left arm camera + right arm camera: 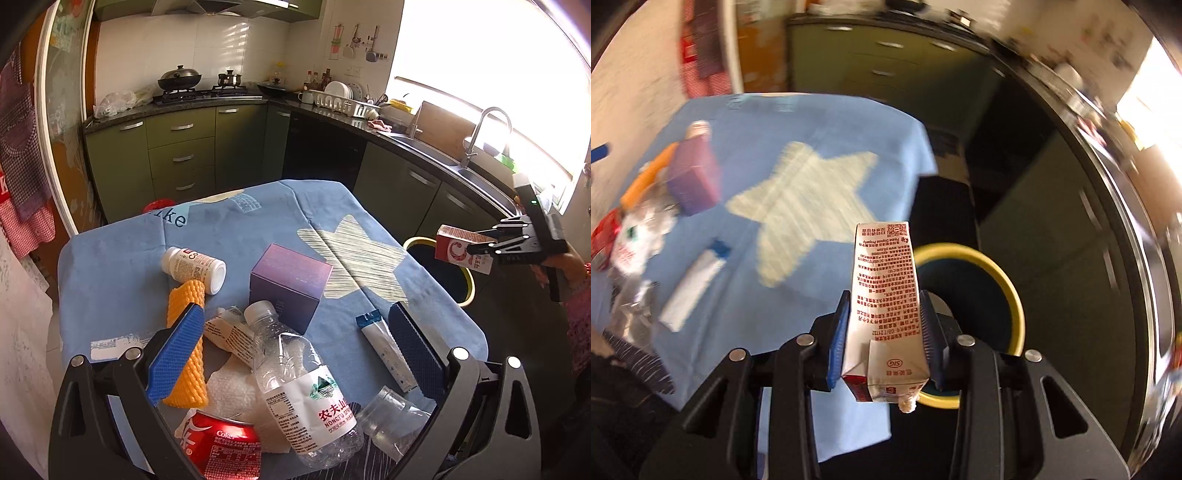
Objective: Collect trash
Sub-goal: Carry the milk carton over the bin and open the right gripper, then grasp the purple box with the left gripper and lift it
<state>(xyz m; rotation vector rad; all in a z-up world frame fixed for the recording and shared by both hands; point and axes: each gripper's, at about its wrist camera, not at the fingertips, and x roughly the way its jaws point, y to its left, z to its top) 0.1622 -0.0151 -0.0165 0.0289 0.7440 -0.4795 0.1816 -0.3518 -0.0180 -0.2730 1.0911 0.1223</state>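
I have a small red-and-white paper drink carton (pixel 884 306) pinched flat between the blue pads of my right gripper (pixel 884 328), its jaws closed tight on the carton's sides, and I hold it in the air beside the table, above the near rim of the round yellow-rimmed trash bin (pixel 1008 288) on the floor. I judge this the carry-and-drop step: next I should bring the carton squarely over the bin's mouth and only then let the jaws part, or it may clip the rim. My left gripper (pixel 295 347) hangs wide open and empty over the pile on the blue star-patterned tablecloth (pixel 110 266). Left there I count one clear plastic water bottle (pixel 306 384), one red cola can (pixel 221 446), one orange foam net sleeve (pixel 186 343), one white pill bottle (pixel 194 267) on its side, one purple cardboard box (pixel 290 284), one white-and-blue tube (pixel 388 350), one clear plastic cup (pixel 388 417), and some crumpled white wrapping I cannot count reliably.
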